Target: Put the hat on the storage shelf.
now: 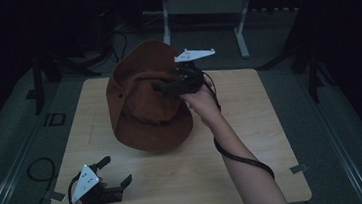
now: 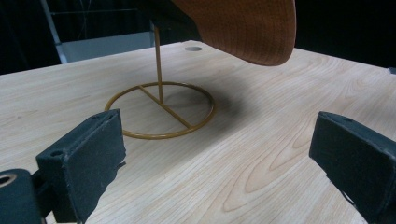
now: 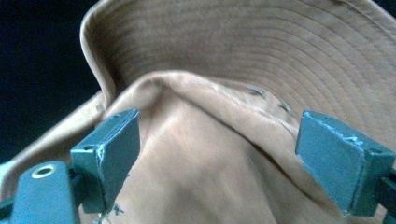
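A brown wide-brimmed hat rests on a thin gold wire stand with a ring base, above the middle of the wooden table. In the left gripper view, the hat's brim hangs over the stand. My right gripper is at the hat's right side, open, its jaws spread to either side of the soft crown. Contact with the cloth cannot be told. My left gripper is low at the table's front left corner, open with nothing in it, and faces the stand across bare wood.
A white metal frame stands on the floor behind the table. Black stand legs are at the left, with another set at the right. A cable loop lies on the floor at the left. There is a small hole in the tabletop beyond the stand.
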{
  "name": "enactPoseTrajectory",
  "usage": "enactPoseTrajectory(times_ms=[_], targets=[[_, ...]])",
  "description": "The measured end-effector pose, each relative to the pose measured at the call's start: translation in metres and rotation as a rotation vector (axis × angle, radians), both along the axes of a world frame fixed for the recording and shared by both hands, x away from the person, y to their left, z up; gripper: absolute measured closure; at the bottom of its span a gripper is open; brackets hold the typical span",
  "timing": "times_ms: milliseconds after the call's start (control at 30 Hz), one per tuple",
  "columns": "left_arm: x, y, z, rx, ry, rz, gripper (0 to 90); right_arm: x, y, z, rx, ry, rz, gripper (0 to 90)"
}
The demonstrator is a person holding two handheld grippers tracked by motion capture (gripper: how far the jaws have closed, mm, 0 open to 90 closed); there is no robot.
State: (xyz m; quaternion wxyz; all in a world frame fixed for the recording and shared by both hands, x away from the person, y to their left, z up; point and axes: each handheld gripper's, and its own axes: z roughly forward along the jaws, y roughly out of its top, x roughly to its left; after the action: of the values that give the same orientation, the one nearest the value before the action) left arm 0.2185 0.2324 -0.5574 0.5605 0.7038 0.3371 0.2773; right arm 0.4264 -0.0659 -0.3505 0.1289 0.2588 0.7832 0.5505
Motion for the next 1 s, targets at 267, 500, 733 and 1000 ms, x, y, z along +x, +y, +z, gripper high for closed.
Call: enactPoseTrajectory(times_ms=[267, 500, 733, 1000], targets=[[0.001, -0.003, -0.002, 0.006, 0.01, -0.002, 4.1, -0.014, -0.025, -0.013, -0.021, -0.048, 0.005, 13.8], [0.0, -0.003, -0.003, 0.006, 0.008, 0.001, 4.1, -0.025, -0.047, -0.025, -0.038, -0.054, -0.001, 13.9], [-0.001, -0.001, -0.004, 0.0, 0.009, 0.01, 4.1, -0.035, -0.07, -0.043, -0.062, -0.049, -0.022, 13.9], [0.0, -0.001, -0.004, 0.007, 0.012, 0.01, 4.1, -0.043, -0.096, -0.066, -0.066, -0.031, -0.055, 13.9]])
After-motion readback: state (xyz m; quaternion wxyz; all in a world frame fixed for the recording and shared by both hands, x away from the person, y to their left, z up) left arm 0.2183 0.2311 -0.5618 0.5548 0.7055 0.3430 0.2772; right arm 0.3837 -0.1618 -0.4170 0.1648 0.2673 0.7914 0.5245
